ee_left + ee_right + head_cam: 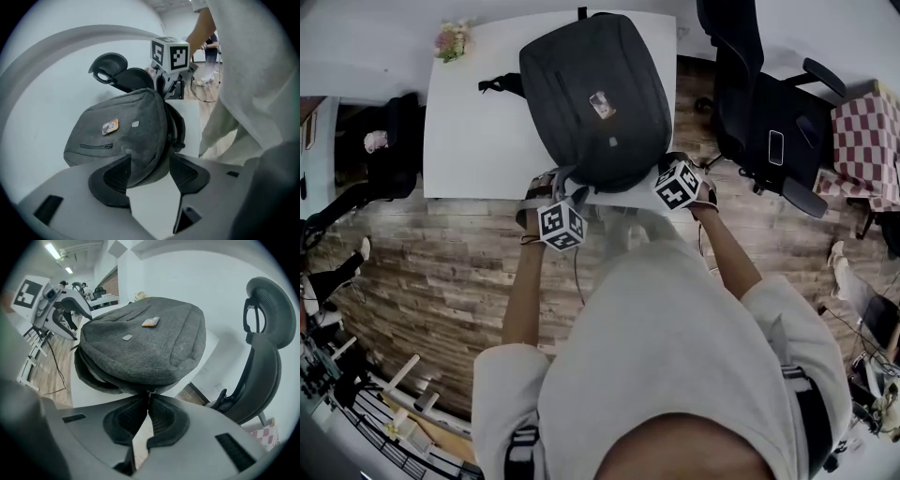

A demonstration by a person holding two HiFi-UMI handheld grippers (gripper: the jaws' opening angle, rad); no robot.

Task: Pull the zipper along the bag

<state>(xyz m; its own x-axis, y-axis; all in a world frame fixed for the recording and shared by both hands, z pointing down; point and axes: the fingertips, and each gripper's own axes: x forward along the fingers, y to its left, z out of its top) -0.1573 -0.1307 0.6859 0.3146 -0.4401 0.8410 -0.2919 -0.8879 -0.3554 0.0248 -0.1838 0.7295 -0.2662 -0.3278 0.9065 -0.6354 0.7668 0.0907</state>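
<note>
A dark grey backpack point(595, 94) lies flat on the white table point(473, 122), its near end at the table's front edge. My right gripper point(149, 397) is at the bag's near right corner, shut on the small zipper pull point(149, 392) on the open seam along the bag's edge. My left gripper point(150, 157) is at the near left corner. Its jaws stand wide open, the bag's rounded end point(140, 140) shows between the pads, and they do not press on it. In the head view both grippers, left point(555, 192) and right point(667, 169), flank the bag's near end.
A black office chair point(759, 103) stands right of the table, with a red-checked cloth point(867, 141) beyond it. A small bunch of flowers point(452, 39) sits at the table's far left corner. A dark bag point(394, 145) lies on the wooden floor to the left.
</note>
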